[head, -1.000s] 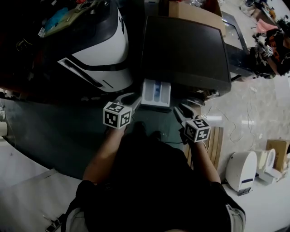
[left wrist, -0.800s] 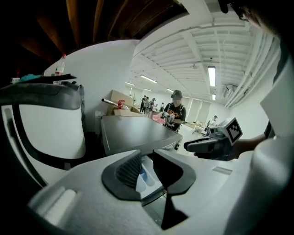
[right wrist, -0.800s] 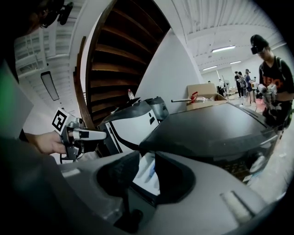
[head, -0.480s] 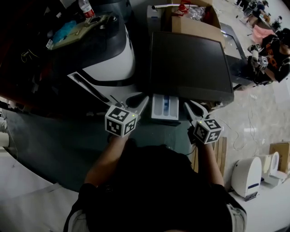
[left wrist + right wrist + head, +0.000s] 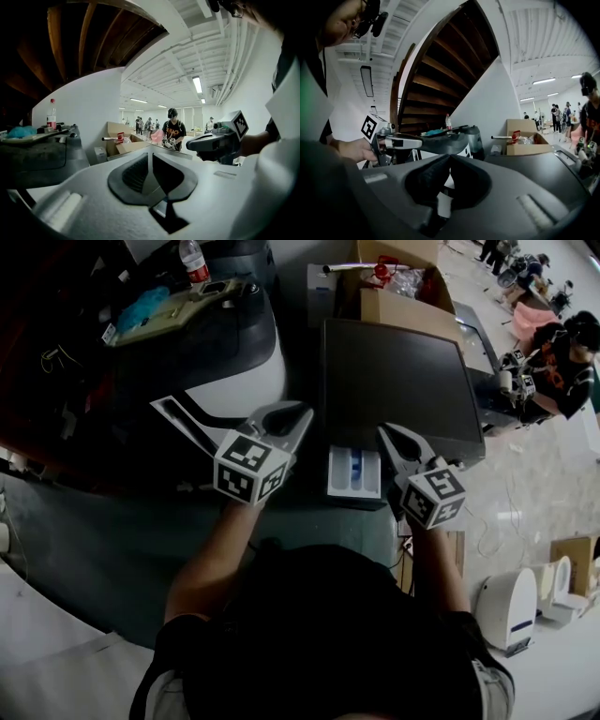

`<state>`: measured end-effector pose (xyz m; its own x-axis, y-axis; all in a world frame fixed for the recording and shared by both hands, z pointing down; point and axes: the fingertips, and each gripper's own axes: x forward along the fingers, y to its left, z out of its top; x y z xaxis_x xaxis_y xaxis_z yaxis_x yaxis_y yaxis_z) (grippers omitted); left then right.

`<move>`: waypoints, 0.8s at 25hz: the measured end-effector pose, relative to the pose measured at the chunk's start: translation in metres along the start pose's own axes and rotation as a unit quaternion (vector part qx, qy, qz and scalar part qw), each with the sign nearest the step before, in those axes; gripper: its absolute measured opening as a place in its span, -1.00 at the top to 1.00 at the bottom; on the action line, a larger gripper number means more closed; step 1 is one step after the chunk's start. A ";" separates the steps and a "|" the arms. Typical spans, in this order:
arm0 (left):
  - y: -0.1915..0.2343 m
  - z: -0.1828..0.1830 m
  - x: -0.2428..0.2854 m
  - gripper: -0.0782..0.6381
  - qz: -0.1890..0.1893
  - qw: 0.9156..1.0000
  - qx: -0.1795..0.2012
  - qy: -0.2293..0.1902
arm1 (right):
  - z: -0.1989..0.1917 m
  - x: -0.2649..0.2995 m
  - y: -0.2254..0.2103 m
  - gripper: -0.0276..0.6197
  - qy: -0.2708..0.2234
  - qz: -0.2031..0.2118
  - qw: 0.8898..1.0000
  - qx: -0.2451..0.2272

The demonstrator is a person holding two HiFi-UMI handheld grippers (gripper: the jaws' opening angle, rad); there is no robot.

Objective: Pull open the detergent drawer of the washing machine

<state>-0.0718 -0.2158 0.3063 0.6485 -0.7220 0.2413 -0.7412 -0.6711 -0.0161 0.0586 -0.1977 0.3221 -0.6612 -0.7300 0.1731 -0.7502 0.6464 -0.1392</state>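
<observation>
Left gripper (image 5: 298, 418) and right gripper (image 5: 384, 432) rise, empty jaws just closing narrow; detergent drawer (image 5: 354, 472) stands open at six o'clock, seemingly done.

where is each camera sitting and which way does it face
Head view: on the person's head, facing steeply down at the washing machine and open detergent drawer; forearms, left gripper, right gripper show.
Left gripper view: on the left gripper, facing level along its jaws; right gripper shows.
Right gripper view: likewise, toward the staircase; left gripper shows.
Shared: cardboard box in both gripper views; both jaws were just closing, empty.
</observation>
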 end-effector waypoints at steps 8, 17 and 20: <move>0.026 0.006 -0.023 0.68 0.039 0.998 -0.023 -0.032 | 0.020 0.011 0.026 0.91 -0.042 -0.003 0.999 -0.006; 0.031 -0.023 -0.028 0.70 0.051 0.998 -0.043 -0.016 | -0.009 0.013 0.030 0.91 -0.015 -0.004 1.000 -0.003; 0.025 -0.028 -0.028 0.70 0.045 0.998 -0.040 -0.012 | -0.010 0.011 0.029 0.91 -0.014 -0.008 1.000 -0.011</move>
<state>-0.1135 -0.2077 0.3261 0.5815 -0.7836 0.2186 -0.8079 -0.5879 0.0419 0.0298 -0.1851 0.3301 -0.6493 -0.7462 0.1469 -0.7605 0.6390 -0.1154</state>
